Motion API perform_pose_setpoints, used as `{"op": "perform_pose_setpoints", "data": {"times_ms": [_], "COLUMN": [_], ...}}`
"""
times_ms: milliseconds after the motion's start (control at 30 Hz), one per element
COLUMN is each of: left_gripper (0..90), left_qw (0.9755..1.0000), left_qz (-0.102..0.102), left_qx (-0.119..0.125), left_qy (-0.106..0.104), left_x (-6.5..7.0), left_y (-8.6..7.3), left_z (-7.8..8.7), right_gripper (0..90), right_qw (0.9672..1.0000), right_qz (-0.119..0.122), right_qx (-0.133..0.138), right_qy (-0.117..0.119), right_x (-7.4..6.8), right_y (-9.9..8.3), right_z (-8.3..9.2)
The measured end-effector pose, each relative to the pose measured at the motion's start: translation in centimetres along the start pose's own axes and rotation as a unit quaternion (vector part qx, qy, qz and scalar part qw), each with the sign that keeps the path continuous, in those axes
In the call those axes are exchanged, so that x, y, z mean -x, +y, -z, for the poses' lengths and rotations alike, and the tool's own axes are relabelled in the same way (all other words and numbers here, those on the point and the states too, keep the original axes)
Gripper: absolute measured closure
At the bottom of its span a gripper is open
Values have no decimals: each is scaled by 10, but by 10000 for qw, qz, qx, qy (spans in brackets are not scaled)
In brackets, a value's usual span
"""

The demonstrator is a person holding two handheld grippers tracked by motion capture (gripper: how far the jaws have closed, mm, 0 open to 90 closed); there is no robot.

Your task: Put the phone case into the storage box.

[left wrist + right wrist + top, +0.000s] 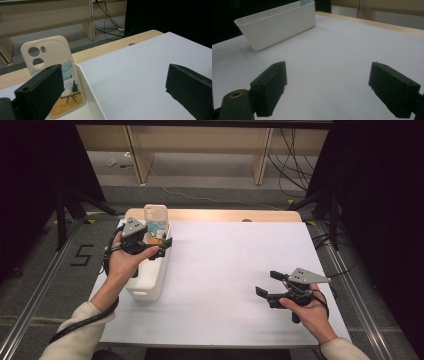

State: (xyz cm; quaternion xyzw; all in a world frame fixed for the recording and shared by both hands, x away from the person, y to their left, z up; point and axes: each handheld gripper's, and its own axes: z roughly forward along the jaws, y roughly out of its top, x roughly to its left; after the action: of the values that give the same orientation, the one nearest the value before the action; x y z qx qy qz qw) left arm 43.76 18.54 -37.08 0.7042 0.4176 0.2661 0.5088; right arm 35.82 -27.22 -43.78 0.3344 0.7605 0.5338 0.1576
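- The left hand-held gripper (159,246) hovers over the white bin (150,287), its jaws spread wide and gripping nothing; this looks like the reach for the phone case (53,75).
- The phone case stands upright in the bin's far end, just beyond the jaw that lies over the bin, not between the two.
- Next, that gripper likely must shift so both jaws straddle the case, then clench.
- The right hand-held gripper (268,284) rests released on the white surface (225,270), well apart from the bin.
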Motion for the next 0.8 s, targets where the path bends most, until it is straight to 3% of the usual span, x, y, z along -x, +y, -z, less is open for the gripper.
{"op": "perform_pose_setpoints", "data": {"times_ms": [800], "left_gripper": [17], "left_qw": [9996], "left_qz": [-248], "left_qx": [66], "left_qy": [-128], "left_x": [12], "left_y": [-24], "left_z": [19], "right_gripper": [159], "right_qw": [10000], "right_qz": [18], "right_qx": [13], "right_qy": [27], "right_x": [-1], "right_y": [0], "right_z": [0]}}
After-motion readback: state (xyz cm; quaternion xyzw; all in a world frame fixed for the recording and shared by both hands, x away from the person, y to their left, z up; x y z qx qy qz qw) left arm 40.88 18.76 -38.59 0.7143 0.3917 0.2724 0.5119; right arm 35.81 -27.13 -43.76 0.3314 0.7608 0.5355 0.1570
